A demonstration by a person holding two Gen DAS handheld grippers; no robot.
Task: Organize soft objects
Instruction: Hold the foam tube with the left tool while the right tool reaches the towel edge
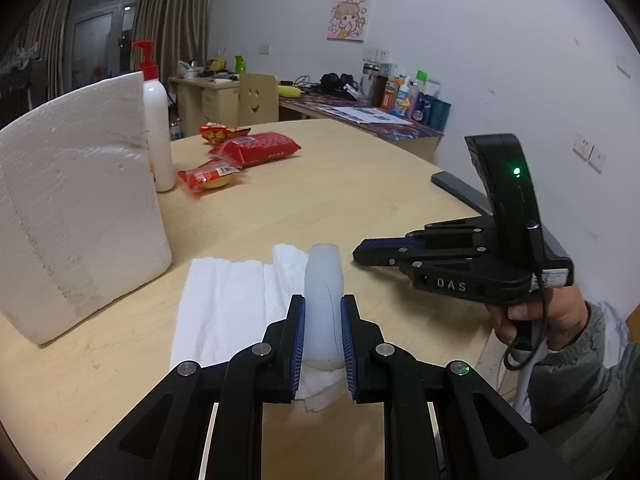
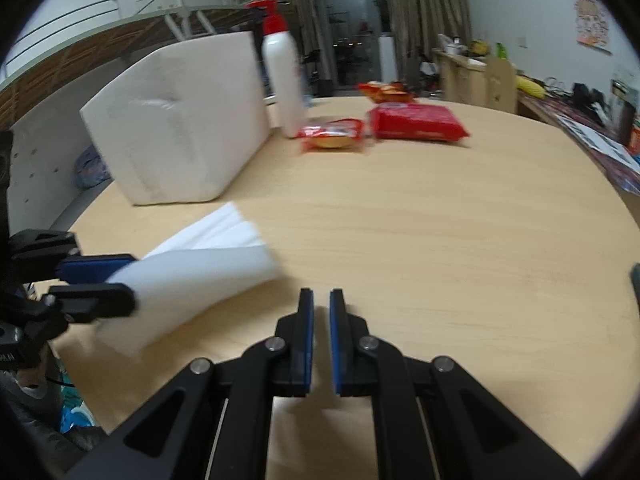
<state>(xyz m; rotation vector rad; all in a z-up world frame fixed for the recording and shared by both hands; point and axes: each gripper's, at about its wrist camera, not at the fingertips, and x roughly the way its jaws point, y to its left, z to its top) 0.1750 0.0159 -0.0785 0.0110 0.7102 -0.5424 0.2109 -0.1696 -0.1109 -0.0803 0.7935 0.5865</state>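
Pinching tissue fold (image 1: 322,300) in left tool (image 1: 322,344) to lift it off desk (image 1: 360,184); right tool (image 2: 321,320), at 3 o'clock, shut & empty.

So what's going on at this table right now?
A person holds a gripper in each hand. The left tool is clamped on a folded white tissue, lifting one end while the rest of it lies on the wooden table. The right tool is shut and empty, beside it. Red snack packs lie further back.
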